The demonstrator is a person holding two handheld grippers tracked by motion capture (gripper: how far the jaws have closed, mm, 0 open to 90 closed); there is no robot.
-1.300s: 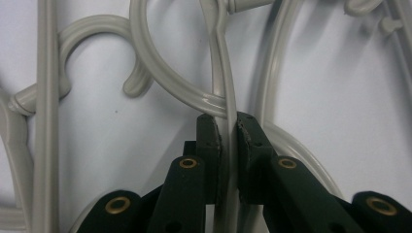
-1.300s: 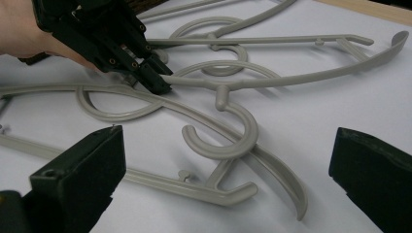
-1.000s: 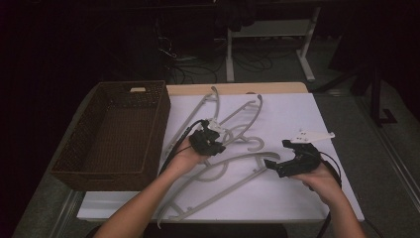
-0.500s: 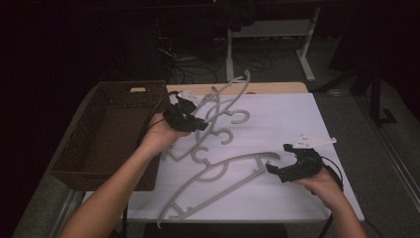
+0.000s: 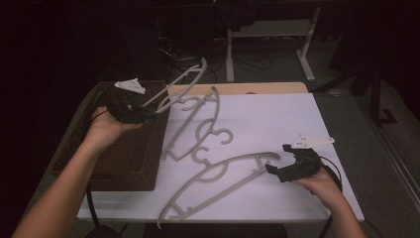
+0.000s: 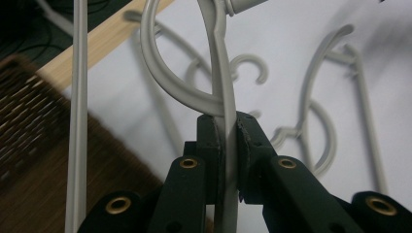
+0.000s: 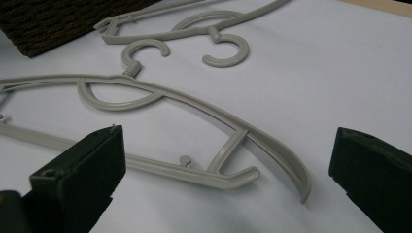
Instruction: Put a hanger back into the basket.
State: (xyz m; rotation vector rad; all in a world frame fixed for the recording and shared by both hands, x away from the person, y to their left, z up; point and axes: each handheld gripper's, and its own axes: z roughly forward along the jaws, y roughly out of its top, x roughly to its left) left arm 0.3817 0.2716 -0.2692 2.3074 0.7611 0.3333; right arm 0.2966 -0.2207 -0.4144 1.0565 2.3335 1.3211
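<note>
Left gripper, pinched tight on one grey hanger, held it aloft above the woven basket at the table's left. Right gripper, jaws spread wide and holding nothing, hovered near the right edge, just beside the end of a second hanger lying flat. Third hanger flat at centre. Three hangers counted, two grippers, one basket; inside of the basket too dark to tell.
</note>
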